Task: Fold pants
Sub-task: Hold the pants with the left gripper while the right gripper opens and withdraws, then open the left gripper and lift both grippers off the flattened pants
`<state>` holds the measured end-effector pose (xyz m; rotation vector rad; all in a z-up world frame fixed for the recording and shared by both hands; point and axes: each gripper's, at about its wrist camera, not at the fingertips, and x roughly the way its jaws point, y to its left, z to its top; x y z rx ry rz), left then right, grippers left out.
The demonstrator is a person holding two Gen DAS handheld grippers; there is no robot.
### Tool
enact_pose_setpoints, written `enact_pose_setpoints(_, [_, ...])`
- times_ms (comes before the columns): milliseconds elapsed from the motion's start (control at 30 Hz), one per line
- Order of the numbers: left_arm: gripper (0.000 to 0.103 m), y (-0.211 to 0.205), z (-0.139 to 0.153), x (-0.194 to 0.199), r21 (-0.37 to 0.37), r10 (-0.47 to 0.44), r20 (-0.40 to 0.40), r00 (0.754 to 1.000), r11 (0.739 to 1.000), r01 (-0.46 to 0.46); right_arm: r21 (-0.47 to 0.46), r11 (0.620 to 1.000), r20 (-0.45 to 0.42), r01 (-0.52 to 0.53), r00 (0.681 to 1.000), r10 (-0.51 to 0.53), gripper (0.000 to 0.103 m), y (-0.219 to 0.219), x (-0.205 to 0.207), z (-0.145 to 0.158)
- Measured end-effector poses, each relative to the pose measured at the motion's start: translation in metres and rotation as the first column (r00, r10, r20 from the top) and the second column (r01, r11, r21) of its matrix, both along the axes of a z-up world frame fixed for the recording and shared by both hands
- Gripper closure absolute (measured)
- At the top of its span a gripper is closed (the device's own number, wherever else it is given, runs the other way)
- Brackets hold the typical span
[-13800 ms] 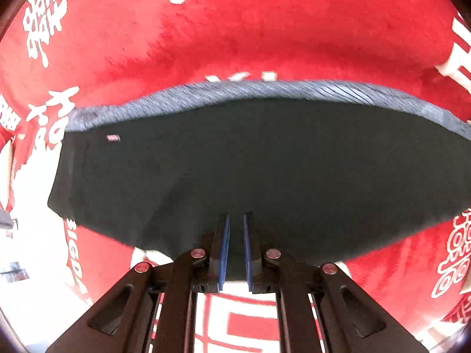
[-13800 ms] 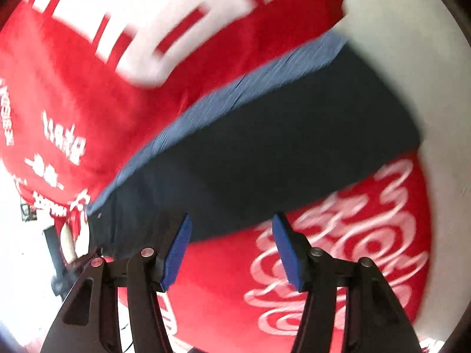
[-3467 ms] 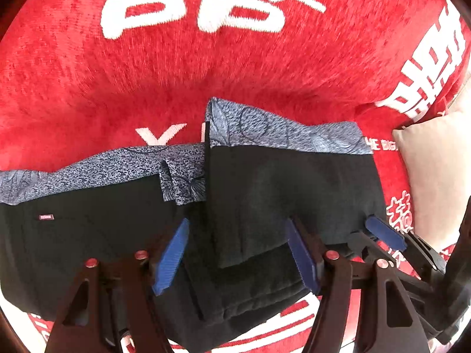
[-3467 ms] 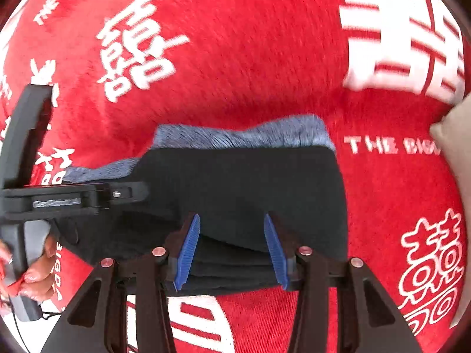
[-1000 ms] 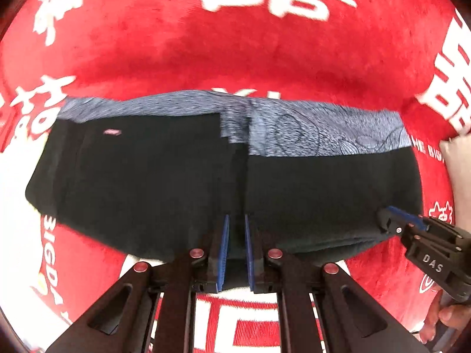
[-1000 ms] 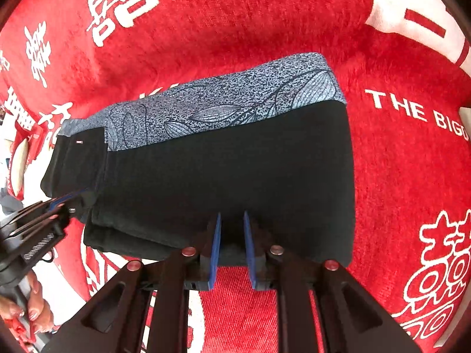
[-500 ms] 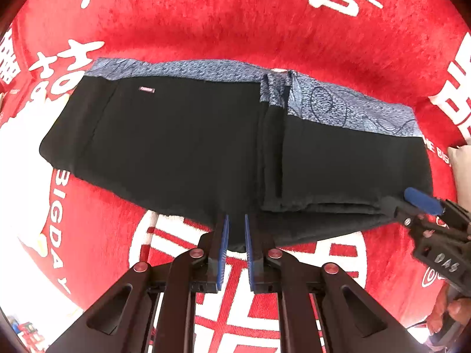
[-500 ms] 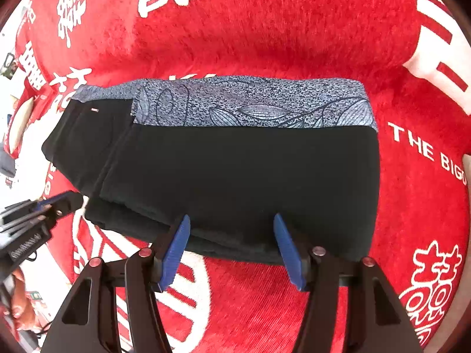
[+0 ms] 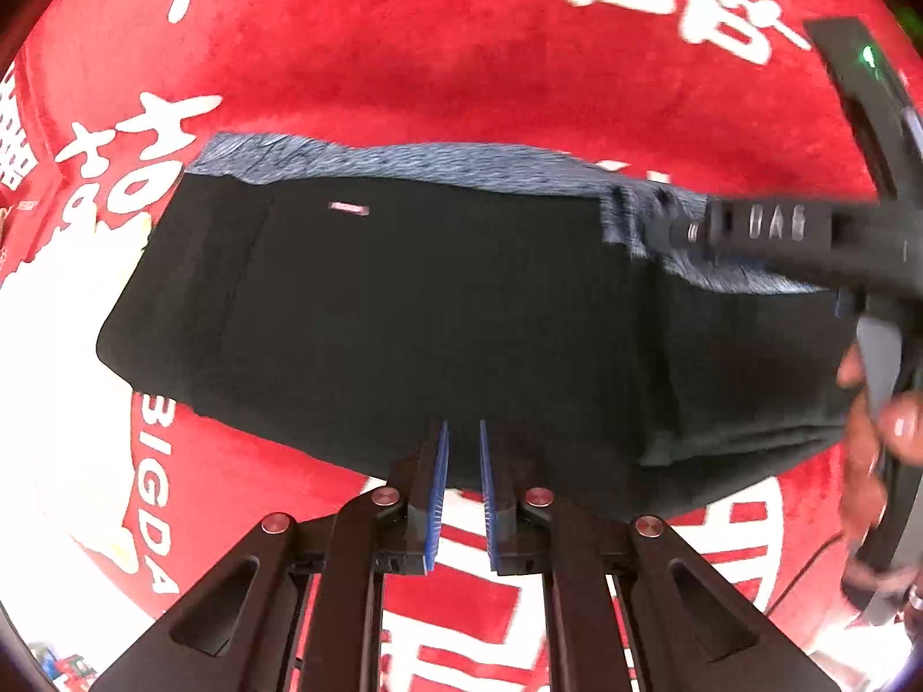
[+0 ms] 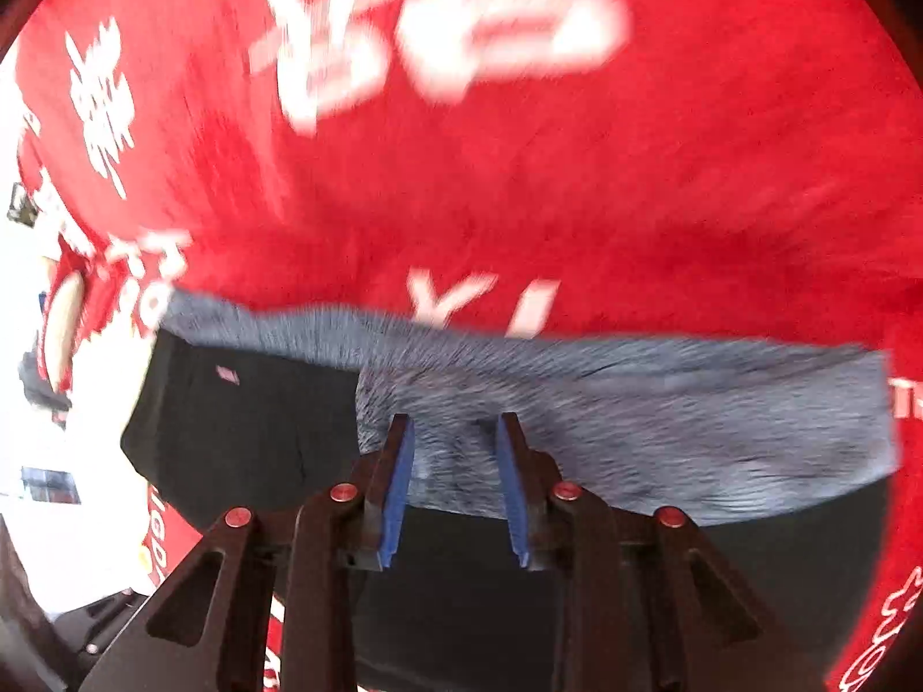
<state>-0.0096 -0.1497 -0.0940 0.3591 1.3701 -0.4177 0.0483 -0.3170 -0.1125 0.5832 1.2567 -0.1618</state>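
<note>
Black pants (image 9: 404,317) with a blue-grey patterned waistband (image 9: 438,164) lie folded on a red blanket (image 9: 438,57). My left gripper (image 9: 460,432) is nearly shut at the pants' near edge, with a narrow gap between its blue pads and no cloth visibly pinched. My right gripper (image 10: 453,432) is open and hovers over the waistband (image 10: 663,421) at the fold line. Its body crosses the right side of the left wrist view (image 9: 807,230). The right wrist view is motion-blurred.
The red blanket (image 10: 519,173) has white lettering and covers the whole surface. A bright white area lies beyond its left edge (image 9: 46,403). The person's hand (image 9: 877,432) holds the right gripper at the right of the left wrist view.
My right gripper has moved forward from the pants' near edge to over the waistband, still open. My left gripper has moved closer to the pants' near edge, jaws unchanged.
</note>
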Motion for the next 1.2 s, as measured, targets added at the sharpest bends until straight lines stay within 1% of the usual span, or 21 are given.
enact_pose_setpoints(33, [0.091,0.003,-0.002,0.004,0.008,-0.002,0.006,1.000,1.000,0.001,0.007,1.000,-0.026,-0.015,1.000,0.015,0.068,0.010,0.004,-0.008])
enact_pose_setpoints(100, [0.091,0.005,-0.004,0.010,0.013,-0.012,0.009,1.000,1.000,0.012,-0.044,0.999,-0.018,-0.030,0.999,0.029,0.067,0.020,0.002,-0.003])
enact_pose_setpoints(133, [0.091,0.005,-0.006,0.012,0.017,-0.018,0.008,1.000,1.000,0.018,-0.033,0.999,-0.013,-0.032,0.999,0.032,0.066,0.022,-0.001,0.000])
enact_pose_setpoints(167, [0.091,0.005,-0.008,0.015,0.024,-0.029,0.006,1.000,0.999,0.029,-0.001,1.000,-0.010,-0.031,0.999,0.031,0.066,0.022,-0.007,0.003])
enact_pose_setpoints(233, [0.091,0.004,-0.011,0.019,0.016,-0.037,0.003,0.999,0.999,0.037,-0.001,1.000,-0.012,-0.027,1.000,0.027,0.065,0.021,-0.015,0.009])
enact_pose_setpoints(267, [0.091,0.003,-0.012,0.020,0.014,-0.038,0.001,0.999,0.999,0.038,-0.028,0.999,-0.015,-0.024,1.000,0.023,0.063,0.019,-0.024,0.015])
enact_pose_setpoints(333, [0.091,0.001,-0.016,0.023,0.006,-0.041,-0.005,0.999,0.999,0.041,-0.081,0.997,-0.023,-0.012,1.000,0.010,0.055,0.015,-0.035,0.025])
enact_pose_setpoints(400, [0.091,-0.002,-0.020,0.025,0.000,-0.036,-0.012,0.999,0.999,0.036,-0.122,0.992,-0.030,0.008,0.999,-0.012,0.045,0.011,-0.050,0.035])
enact_pose_setpoints(533, [0.091,-0.006,-0.031,0.036,0.013,-0.020,-0.014,1.000,1.000,0.020,-0.175,0.983,-0.066,0.053,0.996,-0.065,0.039,0.003,-0.068,0.040])
enact_pose_setpoints(600, [0.091,-0.010,-0.040,0.040,0.019,-0.021,-0.019,1.000,1.000,0.022,-0.188,0.978,-0.077,0.088,0.992,-0.104,0.030,-0.001,-0.075,0.039])
enact_pose_setpoints(667, [0.091,-0.014,-0.052,0.043,0.040,-0.033,-0.031,0.999,0.999,0.034,-0.197,0.971,-0.109,0.136,0.981,-0.160,0.023,-0.008,-0.082,0.028])
enact_pose_setpoints(733, [0.091,-0.018,-0.060,0.043,0.058,-0.064,-0.018,0.998,0.996,0.065,-0.177,0.970,-0.136,0.169,0.971,-0.194,0.023,-0.014,-0.087,0.014])
enact_pose_setpoints(767, [0.091,-0.019,-0.060,0.043,0.058,-0.073,-0.011,0.997,0.996,0.073,-0.170,0.969,-0.141,0.181,0.968,-0.206,0.021,-0.014,-0.088,0.008])
enact_pose_setpoints(800, [0.091,-0.020,-0.061,0.042,0.057,-0.086,-0.001,0.996,0.995,0.086,-0.174,0.967,-0.132,0.185,0.969,-0.209,0.016,-0.013,-0.087,0.004])
enact_pose_setpoints(833, [0.091,-0.020,-0.062,0.042,0.057,-0.092,0.004,0.996,0.994,0.092,-0.183,0.966,-0.117,0.184,0.971,-0.207,0.013,-0.011,-0.087,0.003])
enact_pose_setpoints(900, [0.091,-0.020,-0.064,0.043,0.049,-0.091,0.007,0.996,0.995,0.091,-0.199,0.965,-0.115,0.169,0.974,-0.195,0.001,-0.003,-0.082,0.001])
enact_pose_setpoints(967, [0.091,-0.021,-0.066,0.045,0.044,-0.083,0.005,0.997,0.996,0.082,-0.227,0.965,-0.141,0.131,0.976,-0.166,0.000,0.004,-0.074,-0.004])
enact_pose_setpoints(1033, [0.091,-0.023,-0.068,0.047,0.057,-0.089,0.004,0.996,0.994,0.088,-0.241,0.961,-0.146,0.134,0.974,-0.173,0.000,0.006,-0.071,-0.005])
enact_pose_setpoints(1133, [0.091,-0.038,-0.070,0.046,0.115,-0.124,0.006,0.992,0.986,0.123,-0.216,0.962,-0.120,0.166,0.973,-0.195,0.000,0.002,-0.074,-0.005])
enact_pose_setpoints(1167, [0.091,-0.045,-0.071,0.046,0.144,-0.142,0.006,0.990,0.980,0.140,-0.208,0.964,-0.114,0.168,0.974,-0.194,0.000,0.001,-0.075,-0.005])
enact_pose_setpoints(1200, [0.091,-0.048,-0.071,0.046,0.156,-0.142,0.005,0.990,0.978,0.140,-0.204,0.966,-0.117,0.158,0.976,-0.184,0.000,0.000,-0.075,-0.005])
